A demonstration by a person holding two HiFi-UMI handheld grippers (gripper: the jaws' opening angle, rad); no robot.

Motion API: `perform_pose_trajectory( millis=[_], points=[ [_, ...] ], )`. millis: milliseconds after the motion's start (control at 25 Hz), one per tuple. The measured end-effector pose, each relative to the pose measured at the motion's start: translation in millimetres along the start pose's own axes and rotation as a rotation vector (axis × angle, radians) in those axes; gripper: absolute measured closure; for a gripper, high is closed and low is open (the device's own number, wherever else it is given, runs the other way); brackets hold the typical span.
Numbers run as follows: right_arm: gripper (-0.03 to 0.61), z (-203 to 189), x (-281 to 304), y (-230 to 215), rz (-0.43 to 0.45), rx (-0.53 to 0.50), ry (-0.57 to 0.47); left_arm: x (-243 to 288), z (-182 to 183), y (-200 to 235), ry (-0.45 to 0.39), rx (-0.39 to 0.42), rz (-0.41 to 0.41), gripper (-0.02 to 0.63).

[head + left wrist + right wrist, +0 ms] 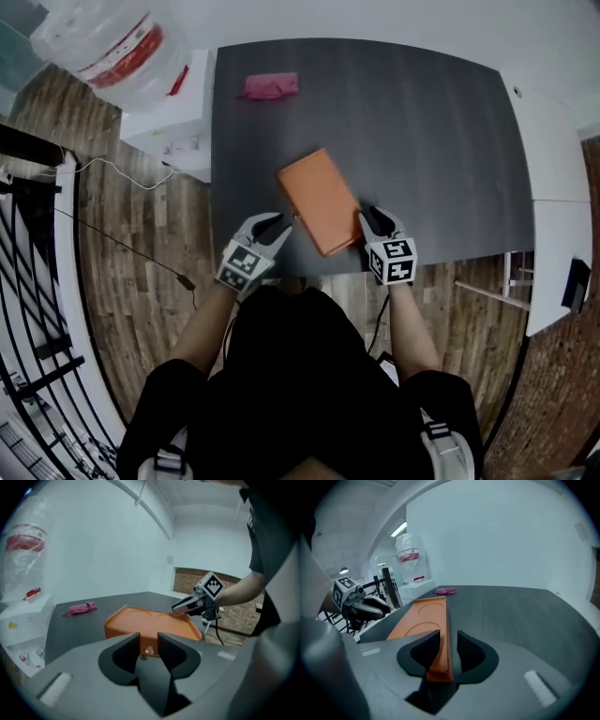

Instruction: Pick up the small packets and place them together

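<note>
Two hand-held grippers meet at an orange tray lying near the front edge of a dark table. In the head view the left gripper sits at the tray's near left corner. Its own view shows the jaws parted, clamping nothing. Only the right gripper view shows that the right gripper straddles the tray's rim, jaws spread, with a thin gap on one side. From above, the pink packet lies alone by the table's far edge, well apart from the tray. The gripper views show it only as a small shape beyond the tray. A water bottle stands on a white stand beside the table.
</note>
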State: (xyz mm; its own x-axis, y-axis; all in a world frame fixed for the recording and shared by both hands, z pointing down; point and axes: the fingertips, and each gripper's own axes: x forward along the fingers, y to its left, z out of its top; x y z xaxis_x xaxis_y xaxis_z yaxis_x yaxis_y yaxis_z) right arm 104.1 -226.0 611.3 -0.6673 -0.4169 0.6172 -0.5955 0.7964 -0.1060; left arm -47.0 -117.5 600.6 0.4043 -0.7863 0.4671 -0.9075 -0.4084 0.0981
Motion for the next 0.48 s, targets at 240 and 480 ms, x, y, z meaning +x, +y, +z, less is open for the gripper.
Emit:
perform_pose_trajectory(
  millis=[240,480],
  points=[
    [0.464,-12,0,11,-0.058,0.035,0.022,32,-36,1,0.141,0.1,-0.073,0.472],
    [0.469,-12,0,14,-0.106,0.083,-0.009,55,-55,-1,0.215,0.134,-0.131,0.469]
  ],
)
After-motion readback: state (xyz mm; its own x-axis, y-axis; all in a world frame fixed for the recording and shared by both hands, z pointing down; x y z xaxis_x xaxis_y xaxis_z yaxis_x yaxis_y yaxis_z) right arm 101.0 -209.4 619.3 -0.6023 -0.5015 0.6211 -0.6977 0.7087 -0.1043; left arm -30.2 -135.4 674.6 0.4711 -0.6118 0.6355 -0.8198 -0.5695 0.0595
